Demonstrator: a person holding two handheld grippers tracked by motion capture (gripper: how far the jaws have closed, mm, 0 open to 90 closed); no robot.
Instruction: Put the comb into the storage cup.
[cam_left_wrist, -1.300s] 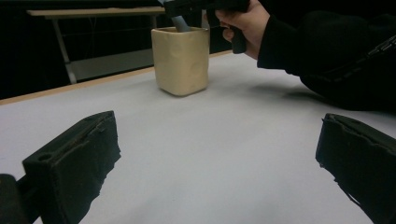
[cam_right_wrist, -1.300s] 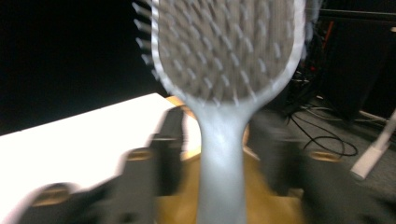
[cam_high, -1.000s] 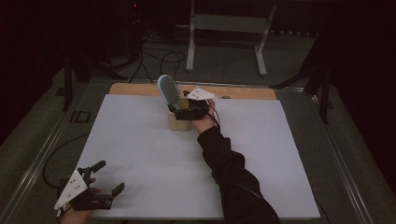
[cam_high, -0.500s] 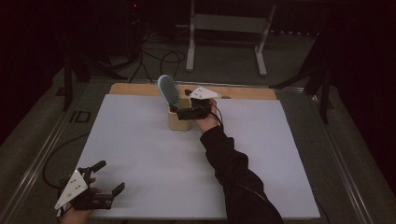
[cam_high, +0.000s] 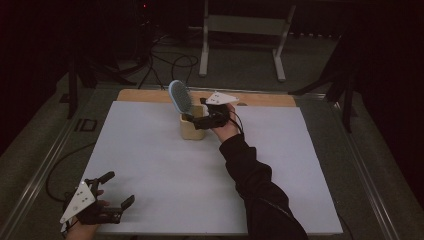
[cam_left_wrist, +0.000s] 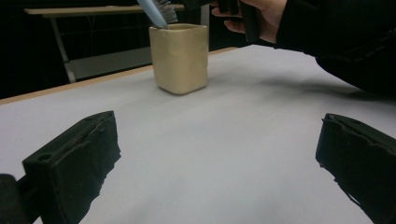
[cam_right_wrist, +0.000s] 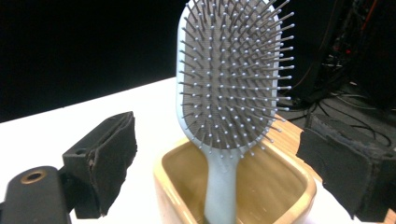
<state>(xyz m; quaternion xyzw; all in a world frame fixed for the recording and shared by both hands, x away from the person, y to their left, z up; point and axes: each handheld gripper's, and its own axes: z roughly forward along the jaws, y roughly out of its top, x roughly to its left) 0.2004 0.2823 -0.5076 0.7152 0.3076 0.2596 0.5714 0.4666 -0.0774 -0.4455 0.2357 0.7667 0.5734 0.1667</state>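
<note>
A light blue paddle hairbrush (cam_high: 179, 96) stands handle-down in a beige square cup (cam_high: 191, 129) at the far middle of the white table. In the right gripper view the hairbrush (cam_right_wrist: 233, 79) shows its bristles and leans in the cup (cam_right_wrist: 275, 196). My right gripper (cam_high: 201, 119) is at the cup's right side, just above its rim. It is open, its jaws to either side of the brush handle without touching it (cam_right_wrist: 224, 170). My left gripper (cam_high: 118, 189) rests open at the near left corner, with nothing between its jaws (cam_left_wrist: 215, 168). The left gripper view shows the cup (cam_left_wrist: 180, 58) far ahead.
The white table sheet (cam_high: 150, 165) lies on a wooden board whose edge (cam_high: 145, 95) shows at the back. A metal stand (cam_high: 240, 30) and cables (cam_high: 170, 60) are on the dark floor beyond. The person's dark sleeve (cam_high: 250, 180) crosses the right middle.
The right hand has shifted only slightly beside the cup. The brush stays in the cup, and the left gripper has not moved.
</note>
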